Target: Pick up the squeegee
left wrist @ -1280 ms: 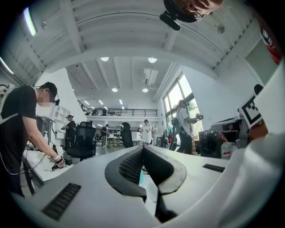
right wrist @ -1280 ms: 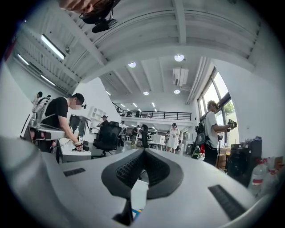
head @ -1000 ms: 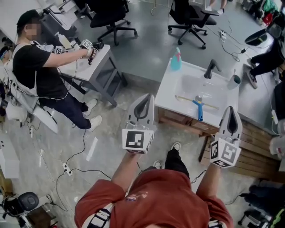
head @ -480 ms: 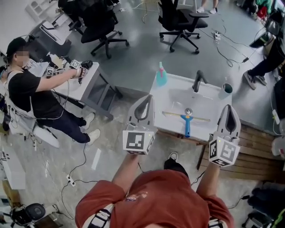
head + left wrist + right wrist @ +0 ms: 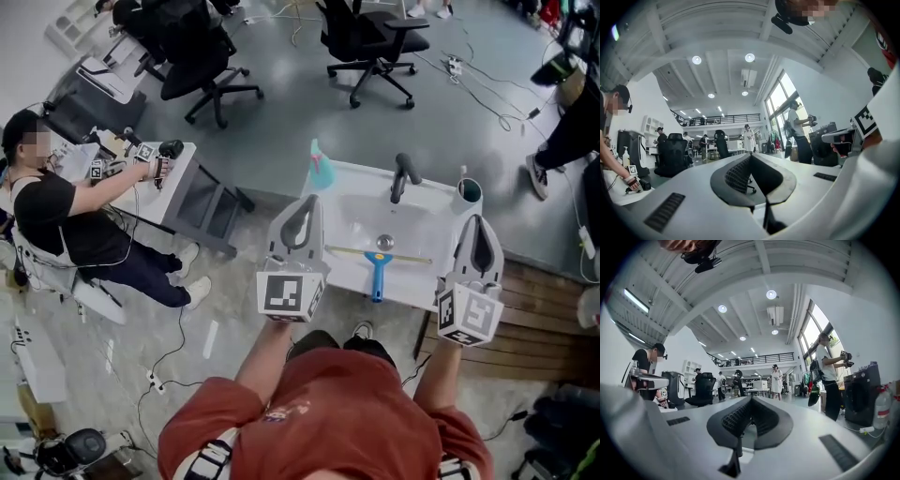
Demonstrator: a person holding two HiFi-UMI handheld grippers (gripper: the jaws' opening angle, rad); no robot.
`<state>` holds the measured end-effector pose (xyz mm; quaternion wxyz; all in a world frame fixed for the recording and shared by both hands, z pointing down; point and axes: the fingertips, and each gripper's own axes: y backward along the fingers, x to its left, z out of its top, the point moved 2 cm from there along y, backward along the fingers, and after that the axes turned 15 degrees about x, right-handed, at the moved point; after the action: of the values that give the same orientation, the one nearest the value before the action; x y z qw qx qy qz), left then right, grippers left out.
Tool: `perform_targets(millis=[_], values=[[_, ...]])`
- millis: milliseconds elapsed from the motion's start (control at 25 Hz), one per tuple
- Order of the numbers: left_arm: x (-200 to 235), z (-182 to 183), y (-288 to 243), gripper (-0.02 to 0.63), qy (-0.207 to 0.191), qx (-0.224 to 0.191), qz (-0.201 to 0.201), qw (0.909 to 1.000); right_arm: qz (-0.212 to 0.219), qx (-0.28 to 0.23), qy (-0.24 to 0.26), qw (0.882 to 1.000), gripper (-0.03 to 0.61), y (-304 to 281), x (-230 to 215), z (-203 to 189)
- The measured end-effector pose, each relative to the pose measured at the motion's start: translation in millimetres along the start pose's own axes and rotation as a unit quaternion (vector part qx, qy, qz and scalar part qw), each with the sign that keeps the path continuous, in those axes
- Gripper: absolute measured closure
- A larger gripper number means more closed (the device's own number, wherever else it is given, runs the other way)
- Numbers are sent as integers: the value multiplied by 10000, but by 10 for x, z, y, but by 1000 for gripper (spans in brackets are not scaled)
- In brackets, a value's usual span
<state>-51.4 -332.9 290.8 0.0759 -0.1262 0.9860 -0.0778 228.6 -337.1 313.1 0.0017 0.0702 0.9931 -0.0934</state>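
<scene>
Plainly, the squeegee (image 5: 377, 277) is seen lying in the sink (image 5: 431, 230) at twelve o'clock, between the left gripper (image 5: 309, 208) and right gripper (image 5: 476, 225), both closed and empty. It is judged light and stiff, with a soft blade; the blue handle is best grasped.

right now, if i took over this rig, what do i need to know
Left gripper: shut, empty, level, on the near side of the sink.
Right gripper: shut, empty, level.
Squeegee: lying across the sink, blue handle toward you, untouched.
Done: nothing picked up yet.
To do: open a gripper, reach down, close on the handle, lift.
</scene>
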Motion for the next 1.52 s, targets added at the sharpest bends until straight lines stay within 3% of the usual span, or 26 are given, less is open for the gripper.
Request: perform_targets(millis=[440, 920, 1200, 1520], values=[[63, -445, -453, 595, 17, 349, -72, 9994, 23, 328, -80, 9994, 569, -446, 24, -289], [232, -1167, -1139, 597, 262, 713, -878, 9932, 284, 1348, -167, 9903, 569, -1141, 609, -1000], [285, -1653, -1327, 595, 281, 990, -1072, 9889, 445, 2366, -342, 9700, 565, -1302, 850, -1768], [305, -2257, -1457, 595, 351, 1725, -1312, 9756, 478, 3382, -448, 9388, 516, -1372, 1095, -2538]])
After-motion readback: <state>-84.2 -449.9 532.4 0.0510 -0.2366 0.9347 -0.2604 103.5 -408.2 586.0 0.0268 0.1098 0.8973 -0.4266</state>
